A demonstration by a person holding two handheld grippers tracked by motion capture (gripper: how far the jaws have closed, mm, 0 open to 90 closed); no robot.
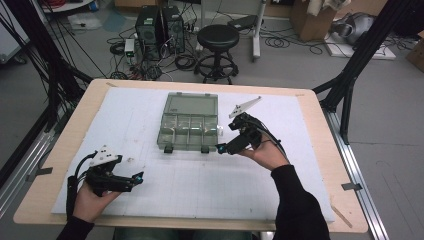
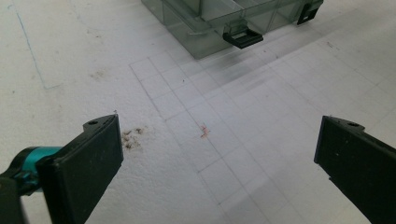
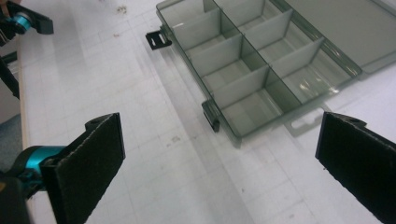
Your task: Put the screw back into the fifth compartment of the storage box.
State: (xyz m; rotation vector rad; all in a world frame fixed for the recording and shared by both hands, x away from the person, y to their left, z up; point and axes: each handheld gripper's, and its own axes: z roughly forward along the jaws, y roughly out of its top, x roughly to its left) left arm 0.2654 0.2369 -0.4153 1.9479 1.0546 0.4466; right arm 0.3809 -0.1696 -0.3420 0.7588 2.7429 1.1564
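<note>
I am working in a lab or test room. Beyond my table (image 1: 320, 165) with its white gridded sheet (image 1: 130, 125), two computer towers (image 1: 159, 26) stand on the grey floor among tangled cables (image 1: 280, 42), beside a black stool (image 1: 218, 37), cardboard boxes (image 1: 312, 20) and black frame struts (image 1: 365, 50).

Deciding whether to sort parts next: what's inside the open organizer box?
The organizer box compartments look empty; only its dividers and smoky floor show. The near wall hides a strip of the front compartments.

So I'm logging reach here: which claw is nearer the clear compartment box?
Right. The right claw hovers by the compartment box's front right corner; the left claw sits well back, front-left.
</note>
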